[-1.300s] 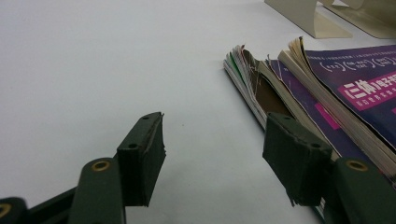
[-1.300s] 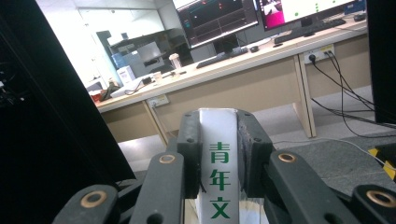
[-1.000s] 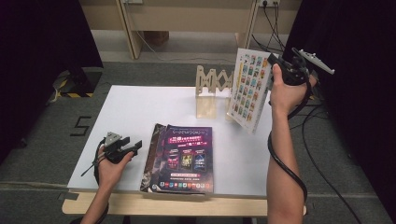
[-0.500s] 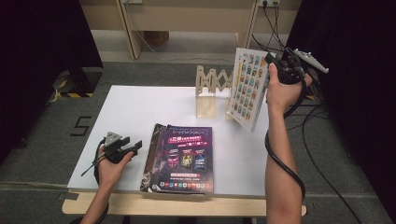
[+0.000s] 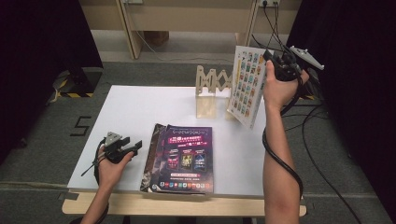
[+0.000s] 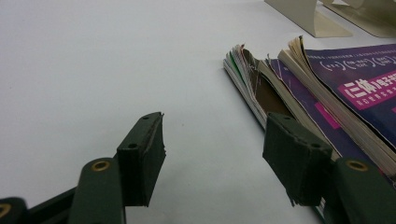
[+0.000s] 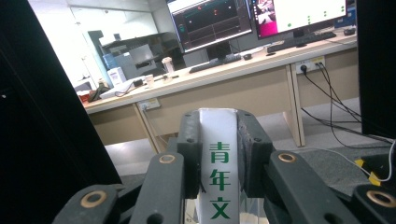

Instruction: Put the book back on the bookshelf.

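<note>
My right gripper [image 5: 270, 58] is held up above the table's far right and is shut on a white magazine [image 5: 246, 86] with a grid of small colour pictures on its cover. In the right gripper view the magazine's white spine [image 7: 218, 158] with green characters sits clamped between the two pads. A stack of purple-covered magazines [image 5: 182, 156] lies flat near the table's front edge. My left gripper [image 5: 135, 147] rests on the table just left of that stack, open, with nothing between its jaws. In the left gripper view the stack's [image 6: 299, 88] page edges lie just beyond the right pad.
A wooden zigzag rack [image 5: 212, 84] stands at the back of the white table [image 5: 140, 107], left of the lifted magazine. Cables hang from my right hand down past the table's right edge. A desk with monitors [image 7: 210, 23] stands beyond the table.
The right hand with the magazine has shifted only slightly. The left gripper has stayed where it was.
</note>
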A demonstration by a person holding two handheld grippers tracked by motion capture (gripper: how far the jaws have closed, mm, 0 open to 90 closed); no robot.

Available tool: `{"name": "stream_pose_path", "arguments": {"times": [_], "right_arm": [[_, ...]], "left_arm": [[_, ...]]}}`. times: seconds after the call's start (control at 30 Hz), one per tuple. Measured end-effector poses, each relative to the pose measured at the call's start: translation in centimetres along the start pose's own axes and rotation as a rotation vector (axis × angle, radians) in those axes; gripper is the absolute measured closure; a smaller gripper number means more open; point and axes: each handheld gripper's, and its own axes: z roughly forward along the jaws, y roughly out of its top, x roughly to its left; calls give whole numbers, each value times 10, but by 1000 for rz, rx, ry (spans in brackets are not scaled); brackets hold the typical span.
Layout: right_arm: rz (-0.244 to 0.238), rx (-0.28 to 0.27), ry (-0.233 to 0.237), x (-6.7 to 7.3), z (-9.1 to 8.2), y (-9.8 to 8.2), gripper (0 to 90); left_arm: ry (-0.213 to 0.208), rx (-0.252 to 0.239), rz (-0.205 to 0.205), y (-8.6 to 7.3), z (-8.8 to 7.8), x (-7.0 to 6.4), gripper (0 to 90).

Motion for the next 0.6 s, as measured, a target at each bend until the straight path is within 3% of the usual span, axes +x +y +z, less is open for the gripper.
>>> {"name": "stream_pose_path", "arguments": {"times": [0.6], "right_arm": [[-20,-8,-22,9,12,1,748]], "left_arm": [[-1,-1,0,0,0,0,377]]}}
